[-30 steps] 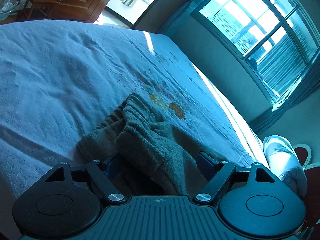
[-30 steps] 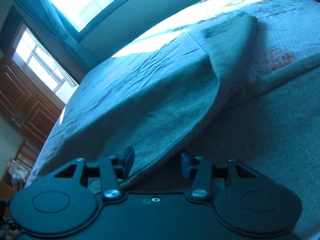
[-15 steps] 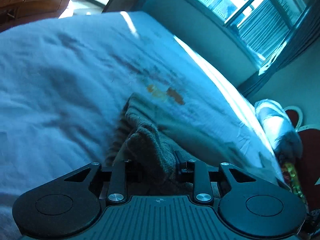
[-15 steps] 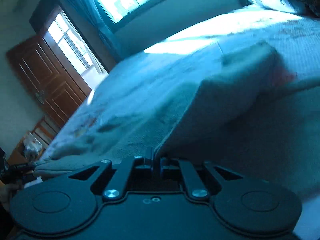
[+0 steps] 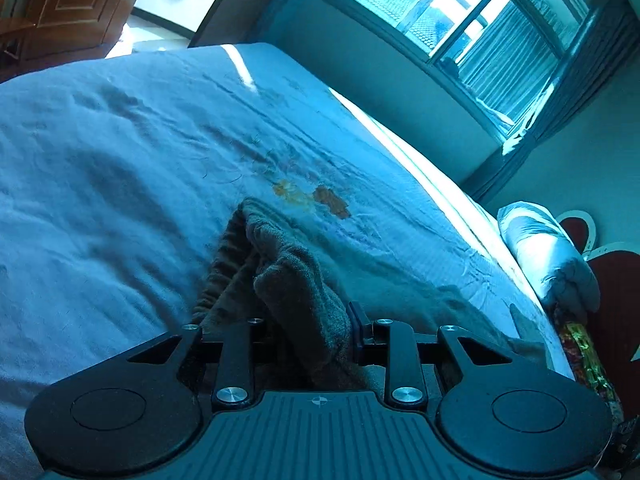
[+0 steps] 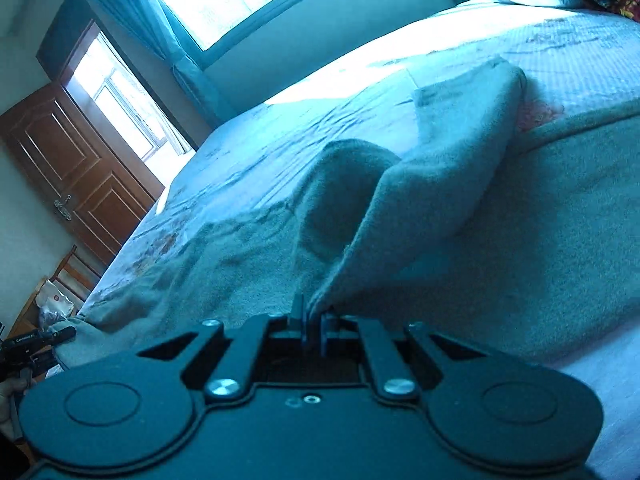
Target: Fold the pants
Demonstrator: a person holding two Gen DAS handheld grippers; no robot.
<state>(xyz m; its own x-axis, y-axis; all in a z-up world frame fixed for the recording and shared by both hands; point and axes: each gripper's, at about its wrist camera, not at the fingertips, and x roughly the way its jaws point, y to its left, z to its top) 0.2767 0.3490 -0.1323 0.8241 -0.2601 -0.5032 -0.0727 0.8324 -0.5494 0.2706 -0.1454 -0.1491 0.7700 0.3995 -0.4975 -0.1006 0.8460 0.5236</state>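
Note:
Grey-brown fleece pants (image 5: 292, 276) lie on a pale blue bed sheet (image 5: 120, 184). In the left wrist view my left gripper (image 5: 310, 334) is shut on a thick bunch of the waistband end, and the ribbed waistband (image 5: 224, 264) sags to its left. In the right wrist view the pants (image 6: 432, 184) stretch away across the bed, one leg lifted into a tented fold. My right gripper (image 6: 314, 322) is shut on a thin edge of that fabric. The left gripper (image 6: 32, 346) shows small at the far left, held by a hand.
An embroidered flower patch (image 5: 312, 196) marks the sheet beyond the pants. A pillow (image 5: 548, 256) lies at the head of the bed on the right. A large window (image 5: 460, 20) and a wooden door (image 6: 76, 172) line the room past the bed's far edge.
Both grippers have closed on the pants, the left on the bunched waistband, the right on a leg edge. The right gripper has lifted its fabric into a raised fold.

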